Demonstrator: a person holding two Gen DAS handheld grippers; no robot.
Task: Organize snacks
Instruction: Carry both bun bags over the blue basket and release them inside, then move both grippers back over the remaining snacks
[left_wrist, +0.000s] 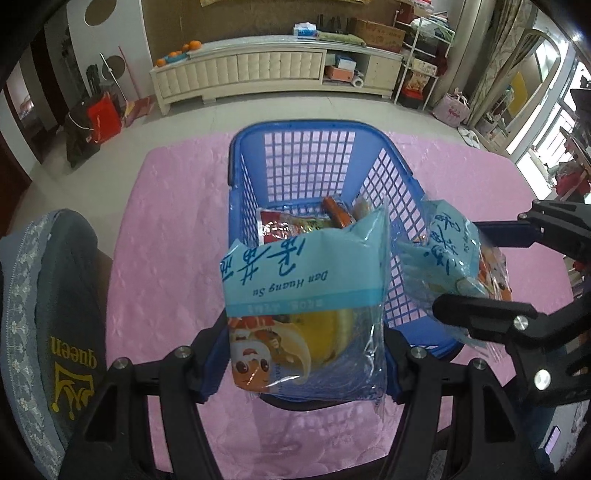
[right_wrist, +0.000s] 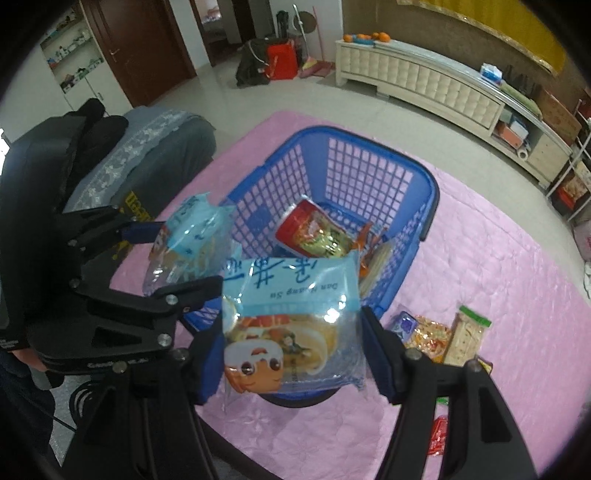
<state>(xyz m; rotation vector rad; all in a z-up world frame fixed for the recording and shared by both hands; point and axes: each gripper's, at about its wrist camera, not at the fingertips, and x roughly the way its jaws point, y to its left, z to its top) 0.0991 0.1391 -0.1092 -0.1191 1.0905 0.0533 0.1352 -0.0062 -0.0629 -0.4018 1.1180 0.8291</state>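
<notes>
Left wrist view: left hand-held gripper (left_wrist: 306, 354) and right hand-held gripper (right_wrist: 291, 350) each clamping a packet (left_wrist: 306, 306) above basket (left_wrist: 310, 129); releasing early risks missing, landing beside basket.

We read "Dan Huang Su" upside down on the pale blue packet (left_wrist: 303, 295), under large blue Chinese characters, and again on the second packet (right_wrist: 291, 291). "queen", inverted, stood in yellow on the grey cushion (left_wrist: 74, 354).
</notes>
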